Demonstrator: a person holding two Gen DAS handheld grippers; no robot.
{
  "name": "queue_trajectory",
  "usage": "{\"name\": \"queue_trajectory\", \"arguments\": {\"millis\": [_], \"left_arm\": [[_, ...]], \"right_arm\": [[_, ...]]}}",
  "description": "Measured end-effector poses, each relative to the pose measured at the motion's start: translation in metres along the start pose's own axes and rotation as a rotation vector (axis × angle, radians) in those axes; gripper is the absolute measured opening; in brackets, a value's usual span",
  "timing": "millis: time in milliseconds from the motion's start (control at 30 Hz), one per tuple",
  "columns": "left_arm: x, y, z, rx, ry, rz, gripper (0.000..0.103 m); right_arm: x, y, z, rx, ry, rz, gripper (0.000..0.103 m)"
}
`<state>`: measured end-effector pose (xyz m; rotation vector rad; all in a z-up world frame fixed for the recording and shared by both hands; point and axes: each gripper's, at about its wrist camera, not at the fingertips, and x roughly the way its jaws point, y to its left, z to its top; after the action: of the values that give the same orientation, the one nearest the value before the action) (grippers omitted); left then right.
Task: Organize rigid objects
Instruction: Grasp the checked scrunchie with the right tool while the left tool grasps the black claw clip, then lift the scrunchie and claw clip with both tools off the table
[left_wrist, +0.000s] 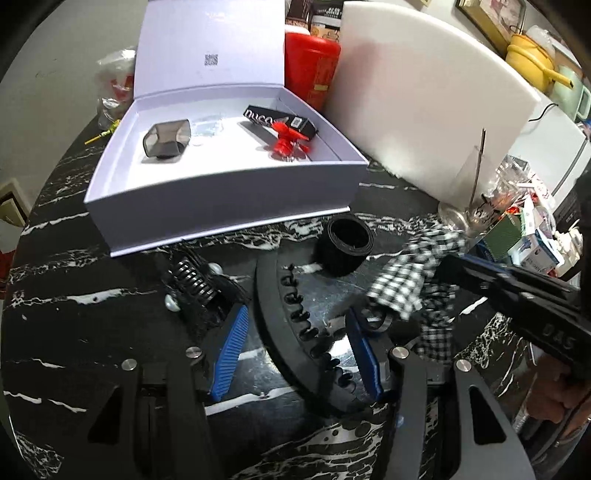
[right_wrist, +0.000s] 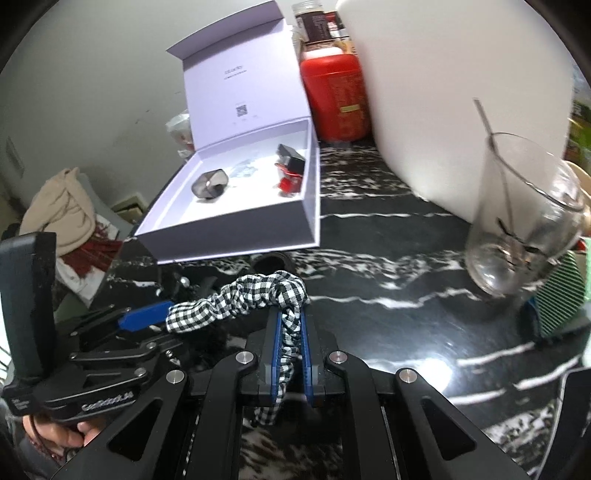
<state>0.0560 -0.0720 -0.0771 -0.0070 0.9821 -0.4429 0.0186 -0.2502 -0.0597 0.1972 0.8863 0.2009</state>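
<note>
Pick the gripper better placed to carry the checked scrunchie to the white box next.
Right. The right gripper is already shut on the checked scrunchie. The left gripper stands open astride the black comb headband on the table, with nothing clamped. The white box lies open ahead.

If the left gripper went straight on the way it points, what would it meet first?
Probably the black toothed headband, which already lies between the open jaws of the left gripper. Beyond it stands the black roll, then the white box. Depth is uncertain.
</note>
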Motion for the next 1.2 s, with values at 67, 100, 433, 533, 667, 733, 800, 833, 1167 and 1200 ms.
{"name": "queue_trajectory", "arguments": {"millis": [67,100,433,533,667,733,800,833,1167,1200], "left_arm": [[0.003,-0.004,-0.002,0.009,0.008,0.018,0.054],[0.005,-0.006,-0.002,0.015,0.016,0.027,0.054],[0.007,-0.008,-0.006,0.055,0.034,0.117,0.039],[0.004,-0.005,-0.009,0.056,0.034,0.116,0.036],[-0.002,0.003,-0.015,0.035,0.037,0.13,0.034],[-0.006,0.011,-0.017,0.014,0.041,0.127,0.034],[-0.011,0.019,-0.022,-0.002,0.041,0.128,0.034],[-0.013,0.021,-0.023,-0.003,0.04,0.13,0.034],[-0.019,0.027,-0.031,-0.009,0.016,0.108,0.034],[-0.018,0.027,-0.03,-0.007,0.015,0.108,0.034]], "right_arm": [[-0.004,-0.002,-0.003,0.0,0.003,-0.012,0.01],[-0.005,-0.003,-0.005,-0.001,0.006,-0.019,0.01],[-0.006,-0.011,-0.017,0.001,0.044,-0.05,0.01],[0.001,-0.007,-0.017,-0.042,0.065,-0.058,0.011],[0.012,0.001,-0.016,-0.094,0.086,-0.056,0.013],[0.019,0.006,-0.016,-0.113,0.093,-0.049,0.013],[0.025,0.009,-0.017,-0.111,0.096,-0.028,0.013],[0.027,0.01,-0.017,-0.106,0.099,-0.017,0.014],[0.031,0.028,-0.02,-0.021,0.086,0.059,0.079],[0.033,0.03,-0.021,-0.016,0.092,0.055,0.079]]}}
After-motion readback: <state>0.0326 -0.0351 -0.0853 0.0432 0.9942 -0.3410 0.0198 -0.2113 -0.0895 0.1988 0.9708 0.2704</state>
